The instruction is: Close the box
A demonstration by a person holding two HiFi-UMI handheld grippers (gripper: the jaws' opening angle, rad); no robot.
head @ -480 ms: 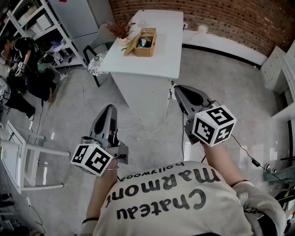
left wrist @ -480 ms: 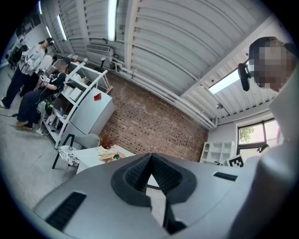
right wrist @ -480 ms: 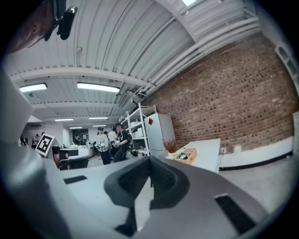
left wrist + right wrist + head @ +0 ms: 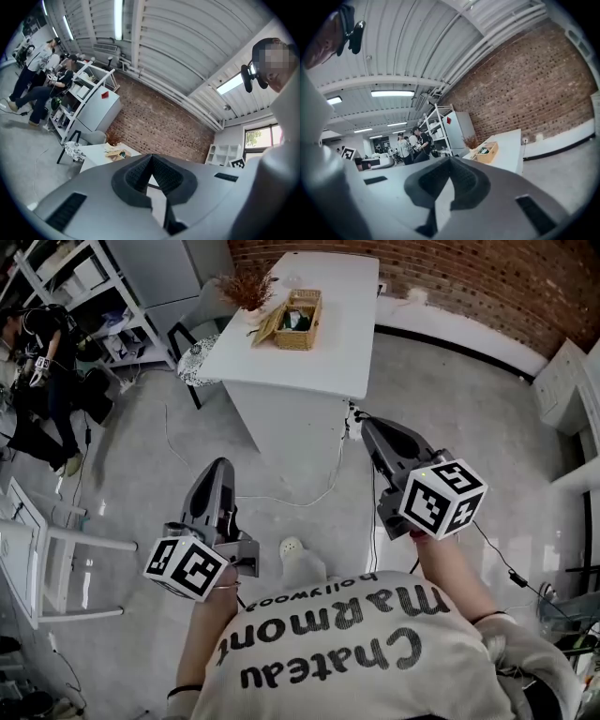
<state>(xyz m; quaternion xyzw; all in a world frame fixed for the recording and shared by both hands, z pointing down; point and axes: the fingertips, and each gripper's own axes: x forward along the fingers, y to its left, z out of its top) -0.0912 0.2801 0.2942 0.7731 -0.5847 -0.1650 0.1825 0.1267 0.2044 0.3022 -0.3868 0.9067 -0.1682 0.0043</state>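
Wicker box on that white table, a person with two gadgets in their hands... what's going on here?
A person holds a left gripper and a right gripper, both shut and empty, pointed toward a white table ahead. A wicker box sits on it with its lid open. The person stands well short of the table, so closing the box has not yet begun.

box (image 4: 302, 340): tan woven | table (image 4: 328, 296): white | wall (image 4: 487, 268): red-brown brick | floor (image 4: 141, 456): pale grey
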